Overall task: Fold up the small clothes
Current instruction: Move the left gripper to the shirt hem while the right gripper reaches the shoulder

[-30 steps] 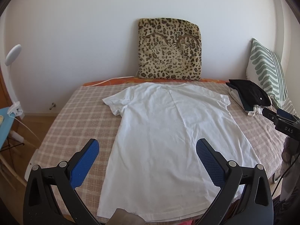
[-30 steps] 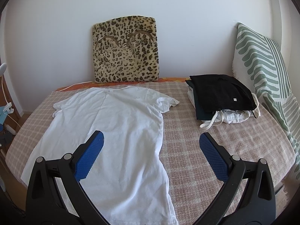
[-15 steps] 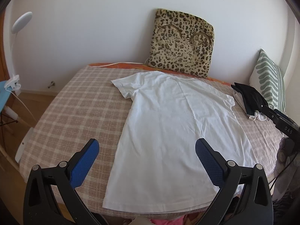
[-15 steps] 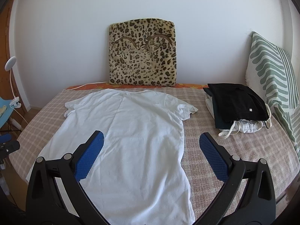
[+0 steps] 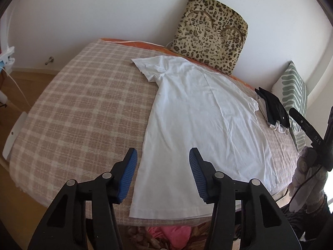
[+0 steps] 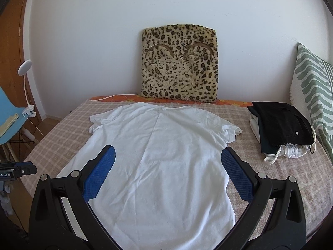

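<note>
Two grippers: our left gripper and right gripper both hover with jaws apart, holding nothing.
Shirt: we see the white cotton T-shirt spread flat on the beige checked bedcover, its left hem edge between our left jaws.
Risk: we may pinch only one layer, or bedcover too, dragging the shirt askew.
Change: our left jaws have narrowed and swung left; our right view has moved closer.
</note>
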A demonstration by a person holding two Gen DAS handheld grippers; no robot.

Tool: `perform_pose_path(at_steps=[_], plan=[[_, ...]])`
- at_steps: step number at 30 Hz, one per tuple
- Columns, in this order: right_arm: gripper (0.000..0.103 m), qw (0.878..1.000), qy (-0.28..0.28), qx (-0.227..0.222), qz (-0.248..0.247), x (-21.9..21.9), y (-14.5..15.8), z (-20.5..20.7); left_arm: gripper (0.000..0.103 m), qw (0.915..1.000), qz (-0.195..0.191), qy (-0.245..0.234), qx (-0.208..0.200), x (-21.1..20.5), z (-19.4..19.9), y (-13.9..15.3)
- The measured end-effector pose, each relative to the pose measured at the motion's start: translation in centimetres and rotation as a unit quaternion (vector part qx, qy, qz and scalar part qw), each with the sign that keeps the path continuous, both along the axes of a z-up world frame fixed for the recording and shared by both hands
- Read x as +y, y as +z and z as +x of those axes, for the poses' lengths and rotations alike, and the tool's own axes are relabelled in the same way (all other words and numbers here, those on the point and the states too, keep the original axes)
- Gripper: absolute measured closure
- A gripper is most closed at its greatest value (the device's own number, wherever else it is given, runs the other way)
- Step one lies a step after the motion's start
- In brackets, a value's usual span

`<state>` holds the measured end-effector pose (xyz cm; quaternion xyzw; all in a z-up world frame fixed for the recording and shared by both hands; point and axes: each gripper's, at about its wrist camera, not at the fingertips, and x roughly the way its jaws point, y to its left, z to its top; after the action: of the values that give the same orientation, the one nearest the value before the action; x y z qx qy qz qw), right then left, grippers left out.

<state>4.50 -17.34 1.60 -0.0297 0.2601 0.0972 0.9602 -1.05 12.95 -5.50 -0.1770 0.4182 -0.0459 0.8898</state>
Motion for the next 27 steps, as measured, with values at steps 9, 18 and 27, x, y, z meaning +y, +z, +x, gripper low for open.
perform_pose_path(at_steps=[9,18,27], plan=[[0.0,0.997,0.065,0.038,0.006,4.1,-0.7,2.8,0.075,0.9975,-0.045,-0.009,0.054,0.5,-1.4,-4.0],[0.001,0.989,0.112,0.095,0.03,9.7,0.3,8.8,0.076,0.9978,-0.045,0.005,0.048,1.2,-2.5,-4.9],[0.009,0.977,0.154,0.149,0.013,17.8,-0.2,15.5,0.079,0.9982,-0.033,0.001,0.049,1.4,-2.0,-6.1]])
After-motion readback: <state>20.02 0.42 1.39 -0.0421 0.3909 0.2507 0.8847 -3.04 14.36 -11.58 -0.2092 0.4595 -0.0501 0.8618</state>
